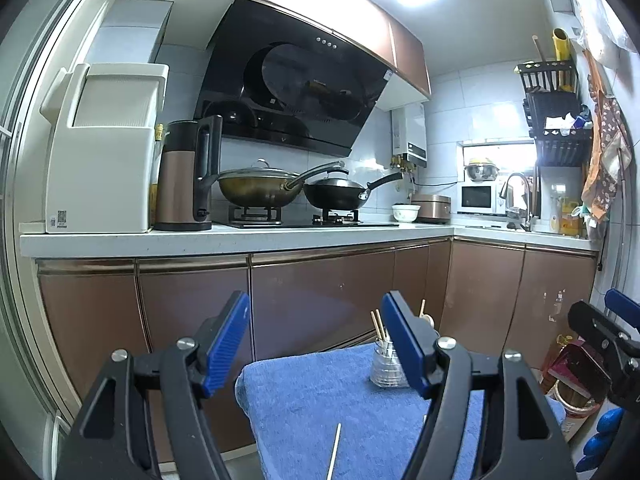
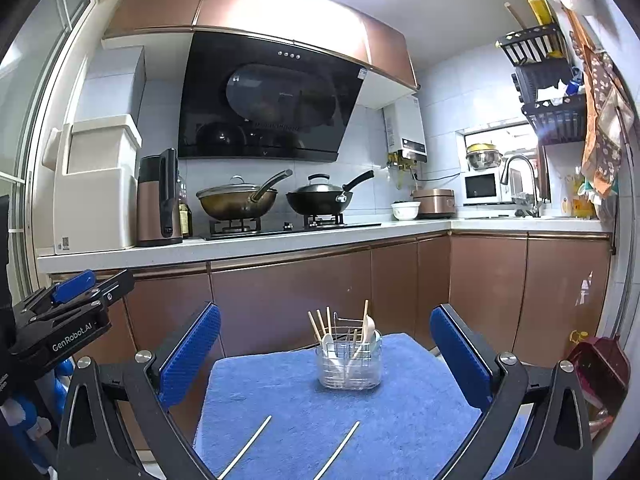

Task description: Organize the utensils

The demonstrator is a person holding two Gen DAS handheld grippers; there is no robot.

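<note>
Both the right gripper [image 2: 324, 356] and left gripper [image 1: 316, 344] stand released, empty. Two loose chopsticks [image 2: 338, 450] lie near the blue towel's [image 2: 280, 400] near edge; the utensil holder [image 2: 349, 364] stands unobstructed toward its far edge, cabinets [image 2: 288, 296] beyond.
</note>
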